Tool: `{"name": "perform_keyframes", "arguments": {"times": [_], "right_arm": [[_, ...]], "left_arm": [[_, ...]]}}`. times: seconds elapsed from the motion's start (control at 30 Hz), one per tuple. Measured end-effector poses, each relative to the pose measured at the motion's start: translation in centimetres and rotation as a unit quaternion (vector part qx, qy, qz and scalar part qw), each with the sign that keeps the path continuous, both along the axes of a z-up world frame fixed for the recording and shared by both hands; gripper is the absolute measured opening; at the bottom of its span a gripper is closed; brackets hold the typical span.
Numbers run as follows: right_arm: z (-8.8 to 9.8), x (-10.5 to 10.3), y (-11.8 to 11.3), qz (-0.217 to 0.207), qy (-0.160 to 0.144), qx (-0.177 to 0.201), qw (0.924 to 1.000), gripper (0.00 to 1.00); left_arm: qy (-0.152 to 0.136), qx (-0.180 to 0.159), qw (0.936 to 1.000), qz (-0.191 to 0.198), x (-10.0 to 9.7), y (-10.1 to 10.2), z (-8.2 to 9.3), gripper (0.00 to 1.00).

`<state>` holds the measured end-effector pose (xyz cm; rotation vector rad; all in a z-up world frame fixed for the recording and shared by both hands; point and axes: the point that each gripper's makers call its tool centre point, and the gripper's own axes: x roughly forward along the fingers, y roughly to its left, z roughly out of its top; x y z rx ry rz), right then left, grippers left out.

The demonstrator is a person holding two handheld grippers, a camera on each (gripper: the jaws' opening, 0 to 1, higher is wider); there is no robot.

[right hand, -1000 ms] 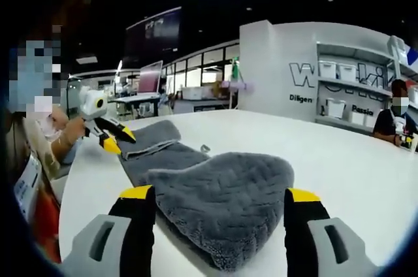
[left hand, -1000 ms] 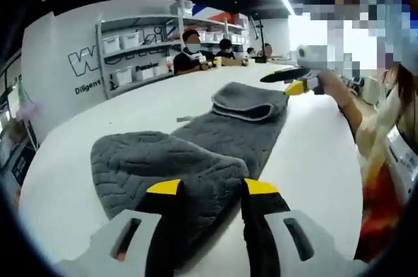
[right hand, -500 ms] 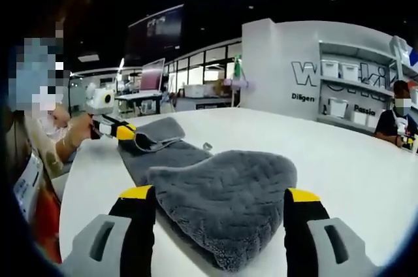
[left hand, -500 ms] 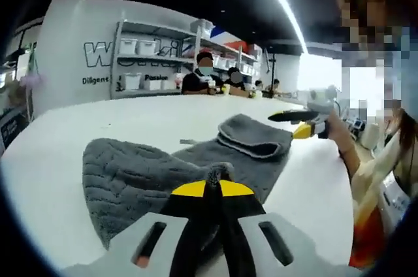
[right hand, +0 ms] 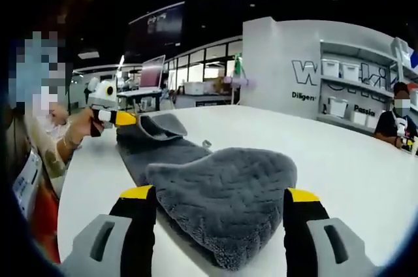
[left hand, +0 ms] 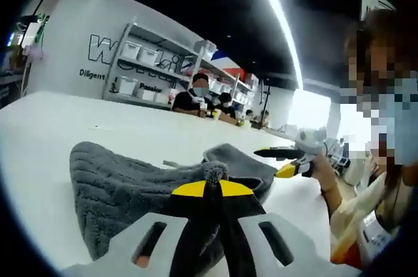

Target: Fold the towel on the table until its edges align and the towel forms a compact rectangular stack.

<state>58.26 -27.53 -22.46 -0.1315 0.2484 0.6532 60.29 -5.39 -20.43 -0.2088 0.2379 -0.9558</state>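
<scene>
On the desk, the left gripper has its jaws pinched on the towel, apparently a raised fold, while the right gripper shows its jaws apart astride the far end.

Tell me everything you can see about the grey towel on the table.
The grey towel looks like thick plush terry with a stitched wavy pattern. It lies as a long strip on the white table, with both ends folded back over the strip. The left hand-held gripper is shut on a pinched edge at one end, lifting it slightly. The right hand-held gripper is open, one jaw on each side of the other folded end.
</scene>
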Motion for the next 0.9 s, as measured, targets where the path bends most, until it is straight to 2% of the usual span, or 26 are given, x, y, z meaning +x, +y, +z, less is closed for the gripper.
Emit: {"name": "perform_keyframes", "arguments": {"times": [0.1, 0.23, 0.37, 0.47, 0.53, 0.77, 0.83, 0.9], "right_arm": [[-0.1, -0.1, 0.2, 0.003, 0.000, -0.005, 1.0000, 0.80], [-0.4, -0.1, 0.5, 0.008, 0.001, -0.021, 0.9997, 0.80], [-1.1, 0.0, 0.0, 0.000, 0.001, -0.060, 0.9982, 0.79], [-1.6, 0.2, -0.3, -0.005, -0.006, -0.106, 0.9943, 0.79], [-1.8, 0.1, 0.0, 0.000, -0.007, -0.115, 0.9933, 0.79], [-1.7, -0.1, 0.4, 0.015, 0.002, -0.089, 0.9960, 0.79], [-1.6, -0.1, 0.3, 0.013, 0.000, -0.088, 0.9960, 0.80], [-1.1, -0.1, 0.5, 0.018, -0.004, -0.069, 0.9974, 0.80]], "left_arm": [[0.009, 0.009, 0.9999, -0.007, -0.4, -0.4, -0.9, 0.04], [0.014, 0.008, 0.9998, -0.013, -0.6, -0.5, -1.0, 0.04], [0.017, 0.008, 0.9993, -0.033, -1.5, -1.4, -0.9, 0.04], [0.014, 0.011, 0.9987, -0.048, -2.2, -2.0, -0.8, 0.04], [0.015, 0.011, 0.9983, -0.055, -2.4, -2.2, -0.8, 0.04], [0.024, 0.026, 0.9973, -0.064, -2.4, -2.3, -2.0, 0.04], [0.030, 0.049, 0.9963, -0.064, -2.4, -2.3, -3.0, 0.05], [0.026, 0.082, 0.9944, -0.061, -2.2, -2.0, -4.1, 0.08]]}}
